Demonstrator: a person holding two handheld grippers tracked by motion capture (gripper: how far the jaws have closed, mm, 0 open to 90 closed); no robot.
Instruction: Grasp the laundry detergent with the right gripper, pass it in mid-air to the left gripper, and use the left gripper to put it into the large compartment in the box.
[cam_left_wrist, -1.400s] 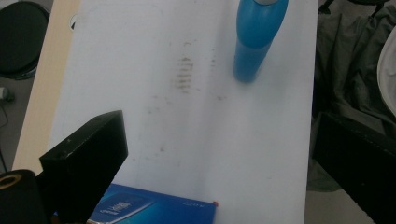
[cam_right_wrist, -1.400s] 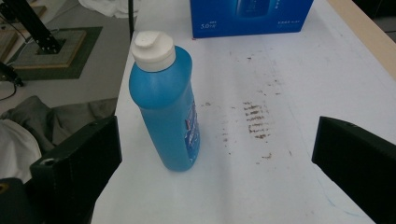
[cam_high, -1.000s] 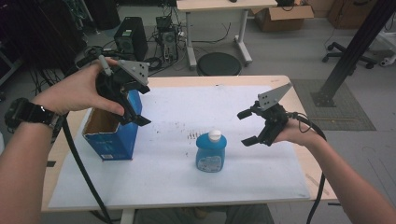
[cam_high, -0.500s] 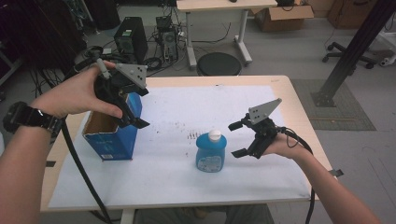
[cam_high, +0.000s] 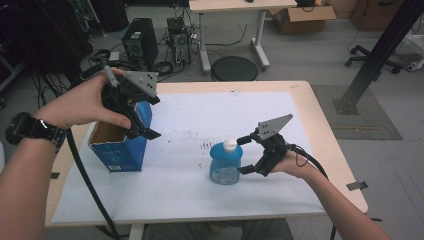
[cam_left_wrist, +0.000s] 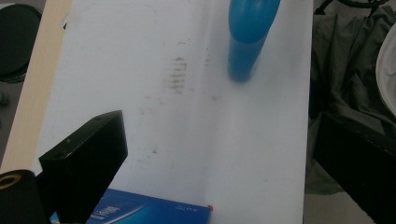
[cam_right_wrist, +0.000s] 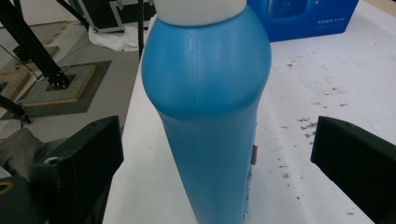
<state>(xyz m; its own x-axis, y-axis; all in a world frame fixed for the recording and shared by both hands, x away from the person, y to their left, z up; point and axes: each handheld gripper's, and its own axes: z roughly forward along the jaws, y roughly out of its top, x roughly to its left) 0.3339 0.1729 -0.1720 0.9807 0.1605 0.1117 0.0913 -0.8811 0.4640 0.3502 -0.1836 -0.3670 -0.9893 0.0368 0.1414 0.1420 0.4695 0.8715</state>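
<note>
A blue bottle (cam_high: 225, 164) with a white cap stands upright on the white sheet, right of centre. My right gripper (cam_high: 241, 156) is open at the bottle's right side, jaw tips level with its cap and base. In the right gripper view the bottle (cam_right_wrist: 210, 116) rises between the jaws of that gripper (cam_right_wrist: 217, 161), with gaps on both sides. An open-topped blue box (cam_high: 120, 147) stands at the left. My left gripper (cam_high: 156, 117) hangs open above the box's right end, holding nothing. The left gripper view has its open gripper (cam_left_wrist: 219, 163) over the box edge (cam_left_wrist: 140, 212), the bottle (cam_left_wrist: 247, 42) farther off.
The white sheet (cam_high: 190, 195) covers most of the wooden table (cam_high: 320, 125); small dark marks dot its middle. A round black stool (cam_high: 234, 68), computer cases and cables stand beyond the far edge. A black post (cam_high: 372, 60) rises at the right.
My right gripper has moved left and down to the bottle, so its open jaws now flank it. The left gripper has stayed over the box.
</note>
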